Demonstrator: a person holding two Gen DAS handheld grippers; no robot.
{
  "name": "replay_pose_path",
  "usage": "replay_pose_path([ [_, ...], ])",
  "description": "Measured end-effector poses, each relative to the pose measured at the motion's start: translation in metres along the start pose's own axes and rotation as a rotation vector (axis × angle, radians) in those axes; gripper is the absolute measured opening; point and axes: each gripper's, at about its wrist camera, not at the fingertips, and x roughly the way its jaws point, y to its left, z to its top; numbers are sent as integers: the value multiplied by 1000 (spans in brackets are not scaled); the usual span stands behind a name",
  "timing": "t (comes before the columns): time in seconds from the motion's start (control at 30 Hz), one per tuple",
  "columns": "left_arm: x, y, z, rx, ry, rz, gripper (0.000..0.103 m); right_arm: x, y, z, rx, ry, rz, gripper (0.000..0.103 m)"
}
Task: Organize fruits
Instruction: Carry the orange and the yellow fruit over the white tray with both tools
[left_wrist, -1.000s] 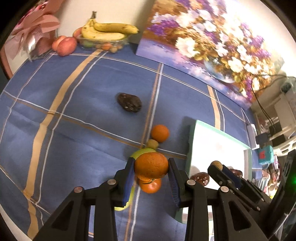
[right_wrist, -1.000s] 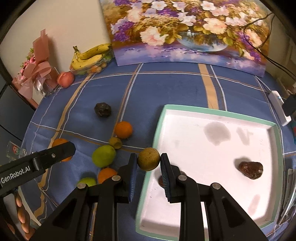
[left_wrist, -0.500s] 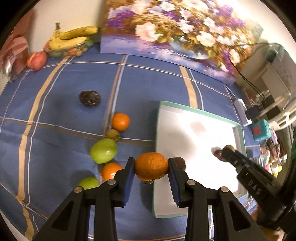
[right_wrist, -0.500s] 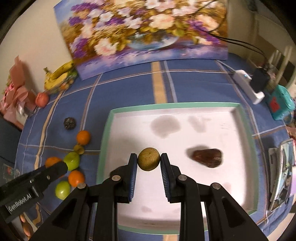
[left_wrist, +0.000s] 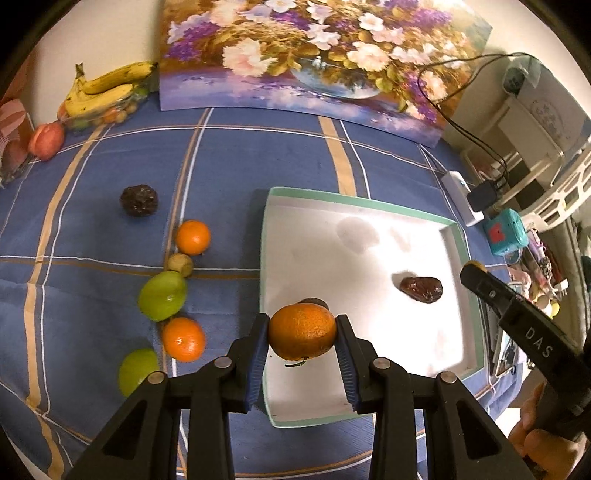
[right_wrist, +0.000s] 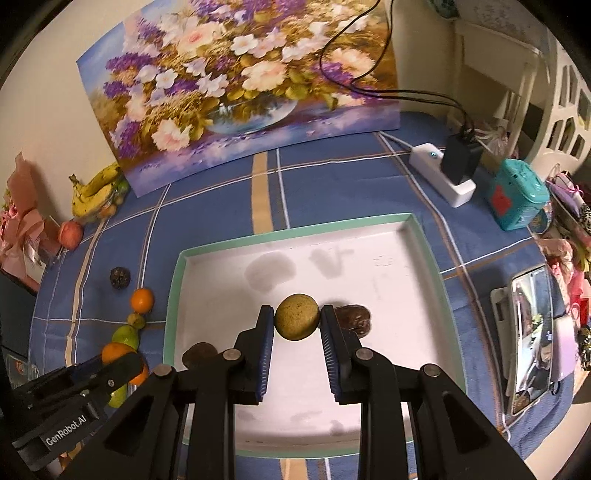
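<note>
Shallow white rectangular tray with mint-green rim (left_wrist: 360, 201) lying flat on the blue plaid tablecloth (left_wrist: 110, 229); stiff, light by the look of it, likely to slide on cloth if nudged, so best left untouched. Over its near left edge, left gripper (left_wrist: 302, 332) pinching a round, pebbly-skinned orange (left_wrist: 302, 331) across its widest part, blue pads flat on both flanks; judged firm-skinned, moderately heavy, not slippery, tolerant of a squeeze, stem stub hanging below. Over the tray middle, right gripper (right_wrist: 297, 321) clamped on a small dull yellow-green ball-shaped fruit (right_wrist: 297, 320), again across the equator; judged light, hard-shelled, prone to roll once released on the smooth tray floor. Already in the tray: a wrinkled dark brown fruit (left_wrist: 422, 288) near the right side, another dark one (right_wrist: 199, 352) at the near left corner. Still on the cloth left of the tray: two green fruits (left_wrist: 162, 295), two small oranges (left_wrist: 192, 237), one small yellowish fruit (left_wrist: 180, 264), one dark shrivelled fruit (left_wrist: 139, 200). All round, liable to roll; recommended hold across the middle, gentle on the shrivelled ones, presumed soft.
</note>
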Motion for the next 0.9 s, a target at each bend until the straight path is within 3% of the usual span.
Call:
replay_pose_path([
  [0.67, 46, -27, -18, 102, 134, 68, 38, 11, -4, -5, -5, 31, 14, 27],
  [0.9, 63, -28, -24, 117, 186, 87, 38, 54, -2, -17, -21, 168, -3, 27],
])
